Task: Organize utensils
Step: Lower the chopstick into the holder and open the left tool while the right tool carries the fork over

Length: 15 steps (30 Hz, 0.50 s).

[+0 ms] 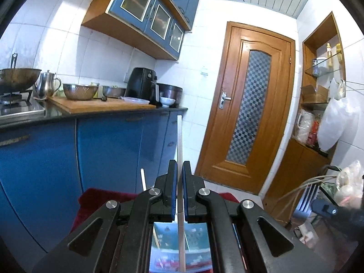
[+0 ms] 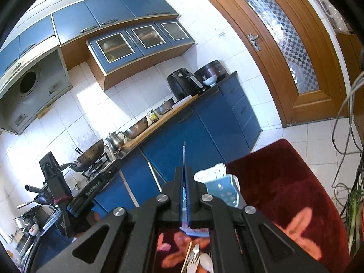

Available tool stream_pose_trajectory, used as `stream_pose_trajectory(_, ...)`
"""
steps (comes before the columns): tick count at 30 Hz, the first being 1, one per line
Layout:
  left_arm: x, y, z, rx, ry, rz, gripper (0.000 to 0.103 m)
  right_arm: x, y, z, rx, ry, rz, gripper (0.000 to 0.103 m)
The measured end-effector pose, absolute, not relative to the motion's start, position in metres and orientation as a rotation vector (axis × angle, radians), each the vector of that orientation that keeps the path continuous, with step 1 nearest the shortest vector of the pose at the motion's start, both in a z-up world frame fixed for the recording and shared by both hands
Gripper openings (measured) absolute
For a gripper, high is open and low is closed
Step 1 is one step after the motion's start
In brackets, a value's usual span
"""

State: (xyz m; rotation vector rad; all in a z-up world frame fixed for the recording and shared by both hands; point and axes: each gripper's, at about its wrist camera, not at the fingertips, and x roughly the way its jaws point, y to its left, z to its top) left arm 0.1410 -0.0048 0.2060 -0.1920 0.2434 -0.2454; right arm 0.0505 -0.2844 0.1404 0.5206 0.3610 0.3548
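My left gripper (image 1: 180, 170) is shut on a pale chopstick (image 1: 179, 136) that stands upright between its jaws, above a blue-and-white perforated utensil basket (image 1: 195, 238) seen below them. A second pale stick (image 1: 143, 179) rises to its left. My right gripper (image 2: 185, 173) is shut on a metal fork (image 2: 184, 154), seen edge-on; its tines show in the left wrist view (image 1: 306, 198). The basket (image 2: 224, 188) lies just right of the right jaws on a dark red cloth (image 2: 284, 182). A chopstick, fork and spoon (image 2: 195, 259) lie on the cloth below.
Blue kitchen cabinets (image 1: 109, 141) and a counter with bowls, a kettle, a wok and a black air fryer (image 1: 142, 84) stand ahead. A wooden door (image 1: 248, 104) is to the right. Cables (image 2: 348, 118) hang at the right. My left gripper shows at the left (image 2: 54, 182).
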Motion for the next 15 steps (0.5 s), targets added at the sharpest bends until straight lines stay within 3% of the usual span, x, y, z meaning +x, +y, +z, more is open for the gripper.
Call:
stream_pose_trajectory(7,0.172,-0.016,0.203,-0.141,0.195,-0.204,0.003,0.079,-0.280,0.158,0.498,0.335,0.360,0.003)
stream_pose_trajectory(15,0.208,-0.017,0.164,-0.171,0.244,-0.185,0.003,0.112,-0.272,0.169,0.512,0.299,0.378,0.003)
